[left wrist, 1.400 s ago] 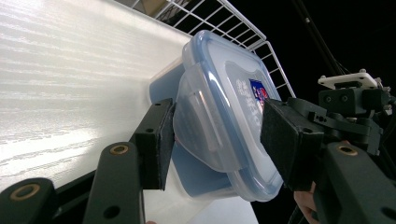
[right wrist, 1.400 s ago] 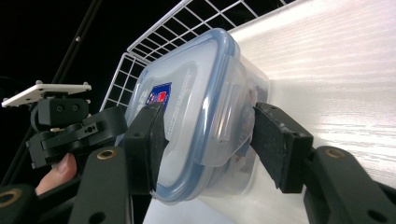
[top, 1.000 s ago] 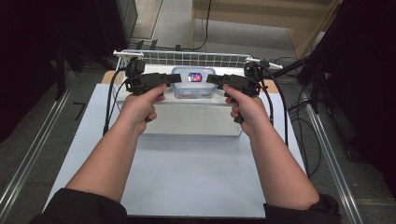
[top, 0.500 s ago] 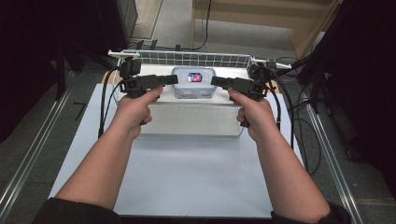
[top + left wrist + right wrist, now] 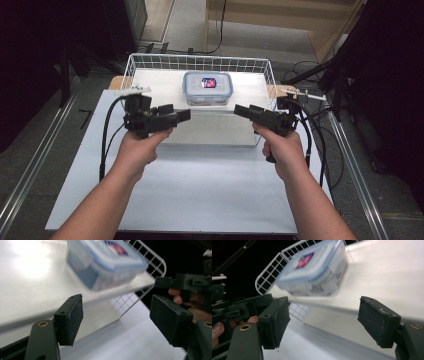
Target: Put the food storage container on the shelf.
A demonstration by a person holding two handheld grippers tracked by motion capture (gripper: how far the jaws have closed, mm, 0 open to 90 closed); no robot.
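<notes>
A clear plastic container [image 5: 207, 87] with a blue-rimmed lid and a red-and-blue label sits on a raised white platform [image 5: 215, 132] inside a white wire basket [image 5: 200, 57]. My left gripper [image 5: 181, 116] hovers at the platform's front left, pointing right. My right gripper [image 5: 243, 110] hovers at the front right, pointing left. In the left gripper view the left gripper [image 5: 117, 308] stands open and empty, with the container [image 5: 107, 262] beyond it. The right gripper [image 5: 324, 315] in its own view is open and empty too, short of the container [image 5: 314, 270].
The platform rests on a pale board [image 5: 200, 190] covering the table. Black cables [image 5: 315, 135] trail from the grippers at both sides. Metal rails [image 5: 30, 170] run along the table's edges. Each gripper view shows the other gripper [image 5: 190, 285] [image 5: 237, 307] held in a hand.
Both grippers have drawn back toward the person, from beside the container to the platform's front edge. The container has stayed in place.
</notes>
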